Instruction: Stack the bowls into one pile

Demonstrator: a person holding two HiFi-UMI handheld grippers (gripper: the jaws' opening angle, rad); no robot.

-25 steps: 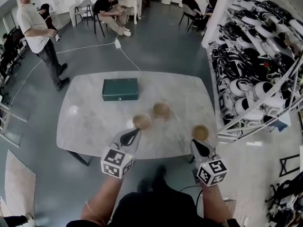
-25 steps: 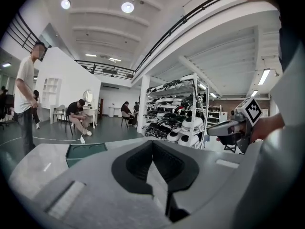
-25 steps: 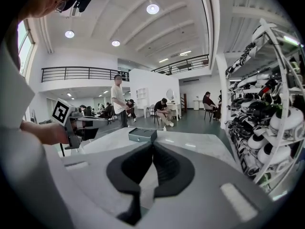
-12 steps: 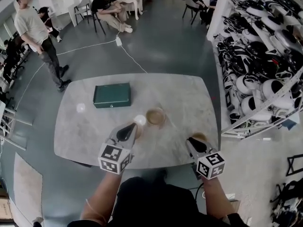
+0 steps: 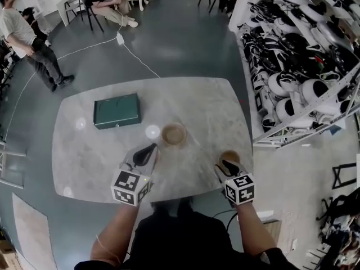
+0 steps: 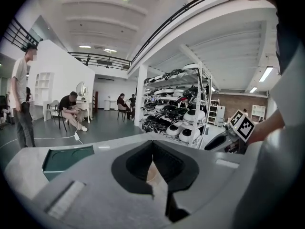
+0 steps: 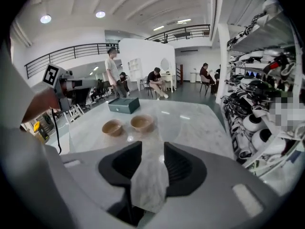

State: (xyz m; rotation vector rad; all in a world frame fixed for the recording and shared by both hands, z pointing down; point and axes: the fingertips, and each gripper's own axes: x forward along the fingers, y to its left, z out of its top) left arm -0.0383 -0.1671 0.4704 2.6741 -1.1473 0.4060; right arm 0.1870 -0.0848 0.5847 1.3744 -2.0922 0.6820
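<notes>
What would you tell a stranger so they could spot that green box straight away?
Find the pale marble table with rounded corners, standing beside the tall rack of white and black gear. Toward its far left corner lies the green box. It is the only flat, dark, rectangular thing on the top; its nearest neighbour, a bowl, is round and tan.

Three bowls [image 7: 112, 127] [image 7: 142, 123] [image 5: 228, 154], one green box [image 5: 116, 111]
</notes>
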